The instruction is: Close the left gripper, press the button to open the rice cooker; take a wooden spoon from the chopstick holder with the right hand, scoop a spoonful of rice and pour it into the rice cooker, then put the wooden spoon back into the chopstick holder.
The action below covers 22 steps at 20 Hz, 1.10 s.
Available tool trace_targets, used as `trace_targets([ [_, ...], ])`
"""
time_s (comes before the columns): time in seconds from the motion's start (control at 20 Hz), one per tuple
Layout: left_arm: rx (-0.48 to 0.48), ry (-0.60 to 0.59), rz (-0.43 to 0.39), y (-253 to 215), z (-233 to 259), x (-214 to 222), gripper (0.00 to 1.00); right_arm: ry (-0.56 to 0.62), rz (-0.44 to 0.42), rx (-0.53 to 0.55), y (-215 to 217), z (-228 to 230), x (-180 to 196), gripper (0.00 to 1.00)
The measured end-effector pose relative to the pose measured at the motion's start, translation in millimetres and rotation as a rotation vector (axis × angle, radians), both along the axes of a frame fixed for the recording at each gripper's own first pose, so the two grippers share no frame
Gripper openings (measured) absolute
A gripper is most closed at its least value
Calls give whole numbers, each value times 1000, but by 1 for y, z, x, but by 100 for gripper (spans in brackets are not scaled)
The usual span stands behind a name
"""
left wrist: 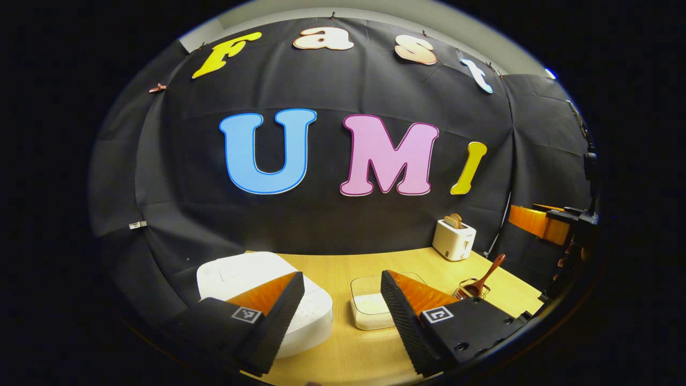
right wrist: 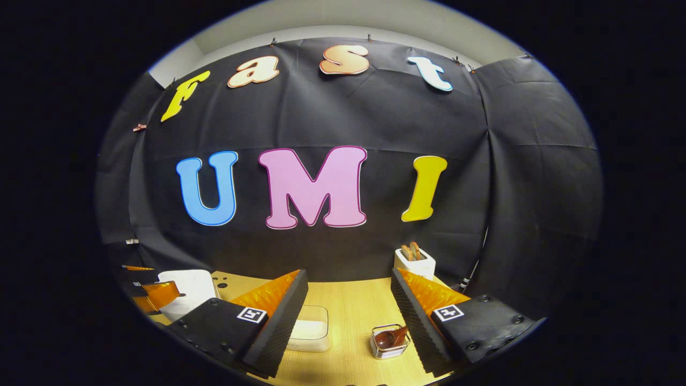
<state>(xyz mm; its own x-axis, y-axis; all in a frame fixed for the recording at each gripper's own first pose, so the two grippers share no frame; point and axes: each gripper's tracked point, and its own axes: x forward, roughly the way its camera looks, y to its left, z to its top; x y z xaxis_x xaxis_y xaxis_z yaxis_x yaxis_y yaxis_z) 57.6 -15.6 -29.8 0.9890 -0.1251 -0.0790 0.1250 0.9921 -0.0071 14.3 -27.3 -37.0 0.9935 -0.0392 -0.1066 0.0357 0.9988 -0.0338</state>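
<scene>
The white rice cooker [left wrist: 300, 300] sits lid down on the wooden table, at the left of the left gripper view, partly behind my left gripper's near finger. My left gripper [left wrist: 343, 281] is open above the table, between the cooker and a clear box of rice [left wrist: 370, 308]. A wooden spoon [left wrist: 485, 276] leans in the wire chopstick holder [left wrist: 472, 289] to the right. In the right gripper view my right gripper [right wrist: 349, 279] is open above the table, with the rice box [right wrist: 310, 328] and the chopstick holder [right wrist: 389, 342] holding the spoon [right wrist: 390, 336] below it. The cooker [right wrist: 187, 292] stands at the left.
A white toaster [left wrist: 454, 238] with bread in it stands at the back right of the table [left wrist: 343, 343] against the black cloth wall. The other gripper [left wrist: 552, 222] shows at the right edge of the left gripper view, and the left one [right wrist: 153, 295] at the left edge of the right gripper view.
</scene>
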Motion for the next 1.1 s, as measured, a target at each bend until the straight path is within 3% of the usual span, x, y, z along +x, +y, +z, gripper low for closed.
trace_targets([
  [0.15,-2,18,-25,1,-5,10,80,5,5,-17,1,-3,4,97],
  [0.3,-4,44,-18,12,-9,21,52,15,14,-18,3,-7,7,97],
  [0.5,-2,73,52,39,-14,36,14,42,29,-15,7,-17,10,96],
  [0.65,-25,103,82,58,-23,45,6,61,31,-18,5,-23,11,96],
  [1.1,-66,239,236,121,-76,79,5,98,3,-29,-14,-34,11,96],
])
